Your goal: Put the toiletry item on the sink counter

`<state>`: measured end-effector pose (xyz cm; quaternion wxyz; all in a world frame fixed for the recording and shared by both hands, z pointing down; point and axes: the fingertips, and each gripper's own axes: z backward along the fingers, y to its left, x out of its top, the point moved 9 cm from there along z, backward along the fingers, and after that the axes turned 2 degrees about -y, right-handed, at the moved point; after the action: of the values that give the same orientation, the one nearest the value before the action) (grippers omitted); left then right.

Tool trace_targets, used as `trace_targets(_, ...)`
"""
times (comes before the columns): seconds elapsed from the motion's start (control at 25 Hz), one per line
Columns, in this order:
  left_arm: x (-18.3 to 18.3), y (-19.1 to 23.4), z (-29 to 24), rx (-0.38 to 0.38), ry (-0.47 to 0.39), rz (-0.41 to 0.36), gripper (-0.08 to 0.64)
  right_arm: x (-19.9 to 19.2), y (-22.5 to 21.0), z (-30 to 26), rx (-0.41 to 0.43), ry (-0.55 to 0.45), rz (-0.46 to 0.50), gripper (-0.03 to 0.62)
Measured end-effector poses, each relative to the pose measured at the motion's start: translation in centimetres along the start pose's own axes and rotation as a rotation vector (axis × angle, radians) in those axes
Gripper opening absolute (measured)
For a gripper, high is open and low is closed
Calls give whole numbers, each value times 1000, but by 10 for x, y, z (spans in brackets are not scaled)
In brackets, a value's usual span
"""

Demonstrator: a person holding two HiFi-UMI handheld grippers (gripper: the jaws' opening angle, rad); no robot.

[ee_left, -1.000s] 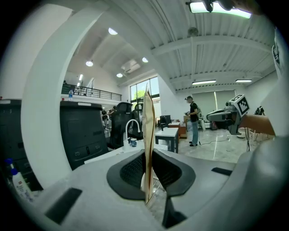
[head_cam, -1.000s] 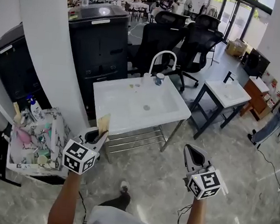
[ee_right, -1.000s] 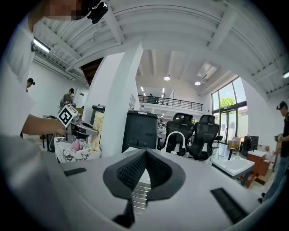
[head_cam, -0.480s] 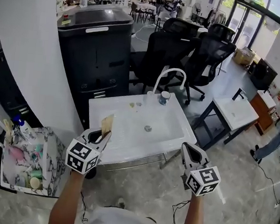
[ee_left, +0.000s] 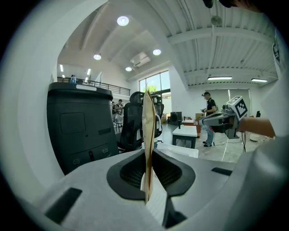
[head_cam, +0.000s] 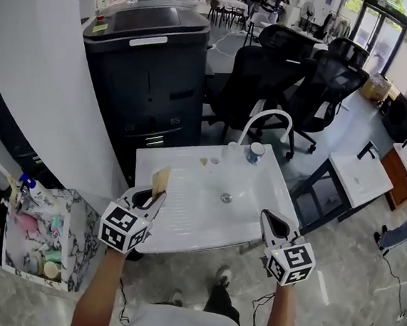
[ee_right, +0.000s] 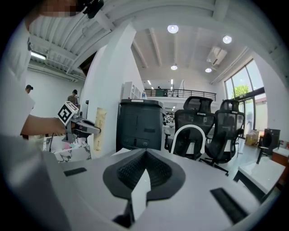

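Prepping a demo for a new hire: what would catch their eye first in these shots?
First, the left gripper, shut on a thin tan packet held upright by the front left corner of the white sink counter. The right gripper hangs shut and empty at the lower right. A big black machine and black office chairs loom behind the sink.

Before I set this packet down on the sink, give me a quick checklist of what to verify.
1. Grip: the left gripper has its fingers pinched on the tan packet, which stands upright: ok.
2. Right gripper shut, empty, off to the side: ok.
3. Bare space along the near edge of the sink counter: ok.
4. Cup by the faucet at the back, away from that edge: ok.
5. Packet's height above the counter: cannot tell.
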<state>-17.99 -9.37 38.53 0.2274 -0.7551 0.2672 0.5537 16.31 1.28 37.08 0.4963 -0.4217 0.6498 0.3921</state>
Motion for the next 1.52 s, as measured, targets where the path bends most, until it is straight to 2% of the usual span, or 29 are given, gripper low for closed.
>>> trace_targets(0.16, -4, 11, -30, 30, 19, 39, 44, -6, -25, -34, 47, -5, -1, -5)
trace_targets(0.24, -5, 17, -48, 37, 12, 98, 44, -9, -41, -52, 75, -2, -1, -5)
trace_targets(0.44, -11, 30, -101, 70, -20, 315, 44, -23, -90, -100, 118, 12, -74, -5)
trace_targets(0.56, -13, 42, -136, 112, 8, 339, 44, -30, -116, -129, 138, 23, -85, -5)
trace_targets(0.72, -17, 56, -182, 148, 112, 236, 44, -53, -142, -162, 182, 69, -106, -5)
trace_targets(0.96, -30, 78, -244, 170, 310, -30, 44, -82, -166, -203, 251, 125, -144, -5)
trace_targets(1.16, -53, 92, -295, 164, 480, -243, 44, -101, -185, -229, 273, 149, -177, -5)
trace_targets(1.4, -80, 103, -344, 108, 626, -372, 44, -127, -195, -247, 310, 211, -214, -5)
trace_targets(1.52, -89, 105, -363, 90, 656, -442, 44, -137, -198, -252, 316, 232, -199, -5)
